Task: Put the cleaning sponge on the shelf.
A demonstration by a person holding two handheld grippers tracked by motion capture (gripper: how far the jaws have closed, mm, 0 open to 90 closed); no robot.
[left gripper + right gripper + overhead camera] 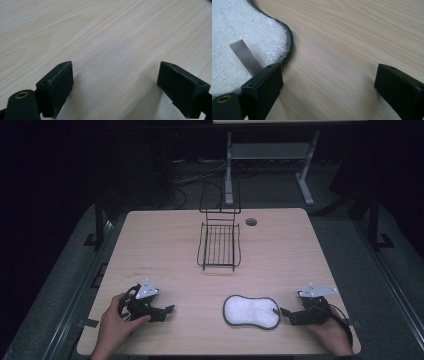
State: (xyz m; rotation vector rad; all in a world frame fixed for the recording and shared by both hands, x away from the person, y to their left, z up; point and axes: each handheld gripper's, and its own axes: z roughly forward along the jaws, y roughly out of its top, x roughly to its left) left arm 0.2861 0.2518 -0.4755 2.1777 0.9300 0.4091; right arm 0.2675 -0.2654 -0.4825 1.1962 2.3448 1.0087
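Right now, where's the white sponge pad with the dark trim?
In the high view the white peanut-shaped sponge pad with dark trim lies flat on the pale wooden table near its front edge, just left of the right claw and in front of the black wire rack.

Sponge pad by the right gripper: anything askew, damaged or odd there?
Nothing stands out. The white sponge pad lies flat on the table, its dark edging unbroken. The right gripper sits open at its edge, not gripping.
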